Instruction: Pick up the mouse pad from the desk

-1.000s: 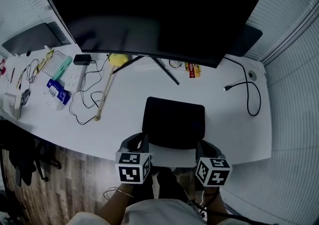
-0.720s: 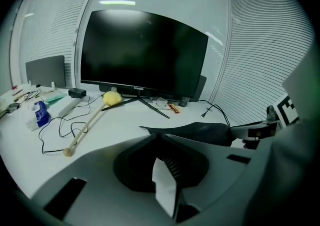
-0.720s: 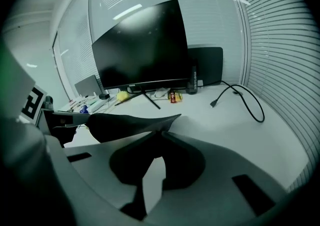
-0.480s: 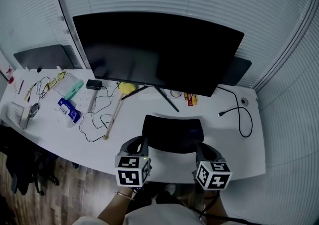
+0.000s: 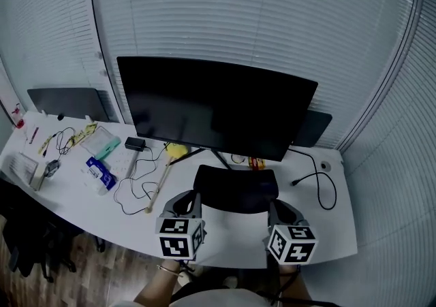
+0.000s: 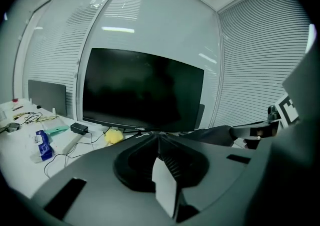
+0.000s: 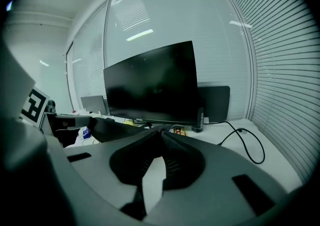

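The black mouse pad [image 5: 235, 188] hangs in the air above the white desk [image 5: 327, 227], sagging a little between my two grippers. My left gripper [image 5: 193, 199] is shut on its near left corner and my right gripper [image 5: 274, 205] on its near right corner. In the left gripper view the jaws of the left gripper [image 6: 159, 136] meet at their tips, and the mouse pad [image 6: 212, 135] runs off to the right toward the other gripper. The right gripper view shows the right gripper [image 7: 161, 131] pinched the same way, with the mouse pad [image 7: 114, 130] stretching left.
A wide dark monitor [image 5: 214, 108] stands on its stand at the back of the desk. Left of it lie a black adapter with cables [image 5: 136, 143], a wooden stick [image 5: 158, 186], a yellow object [image 5: 177, 151] and a blue packet [image 5: 99, 173]. A black cable [image 5: 319, 186] loops at the right.
Both grippers have risen together with the mouse pad, which has left the desk surface. The head view has tilted up and shows more of the blinds.
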`<state>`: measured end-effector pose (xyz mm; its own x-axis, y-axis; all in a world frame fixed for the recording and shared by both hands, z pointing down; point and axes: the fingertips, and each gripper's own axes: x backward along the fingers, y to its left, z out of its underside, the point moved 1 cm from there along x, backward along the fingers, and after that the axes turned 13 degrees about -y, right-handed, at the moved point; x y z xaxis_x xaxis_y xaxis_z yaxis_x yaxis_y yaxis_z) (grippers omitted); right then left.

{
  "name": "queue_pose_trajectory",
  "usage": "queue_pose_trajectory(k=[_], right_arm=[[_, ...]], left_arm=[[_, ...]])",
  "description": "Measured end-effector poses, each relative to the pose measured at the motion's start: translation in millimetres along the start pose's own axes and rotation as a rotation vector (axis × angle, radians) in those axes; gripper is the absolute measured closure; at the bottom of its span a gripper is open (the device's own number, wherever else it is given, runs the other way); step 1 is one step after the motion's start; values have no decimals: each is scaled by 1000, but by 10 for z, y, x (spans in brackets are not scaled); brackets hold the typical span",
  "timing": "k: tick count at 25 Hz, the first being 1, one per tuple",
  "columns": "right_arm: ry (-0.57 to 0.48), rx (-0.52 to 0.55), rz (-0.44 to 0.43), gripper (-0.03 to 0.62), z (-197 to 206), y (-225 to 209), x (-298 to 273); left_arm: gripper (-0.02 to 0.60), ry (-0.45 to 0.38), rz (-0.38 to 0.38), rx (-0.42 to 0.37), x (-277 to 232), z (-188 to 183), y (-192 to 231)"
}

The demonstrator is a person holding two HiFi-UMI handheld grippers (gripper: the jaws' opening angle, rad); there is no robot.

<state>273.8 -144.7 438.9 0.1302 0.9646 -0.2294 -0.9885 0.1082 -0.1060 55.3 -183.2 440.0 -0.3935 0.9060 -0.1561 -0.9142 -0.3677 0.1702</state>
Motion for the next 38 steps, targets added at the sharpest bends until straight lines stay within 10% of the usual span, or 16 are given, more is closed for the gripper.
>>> queue_pose_trajectory(k=[38], right_arm=[[-42, 39, -19, 543, -219, 35, -33]], left_arm=[[543, -48, 9, -7, -58, -199, -1]])
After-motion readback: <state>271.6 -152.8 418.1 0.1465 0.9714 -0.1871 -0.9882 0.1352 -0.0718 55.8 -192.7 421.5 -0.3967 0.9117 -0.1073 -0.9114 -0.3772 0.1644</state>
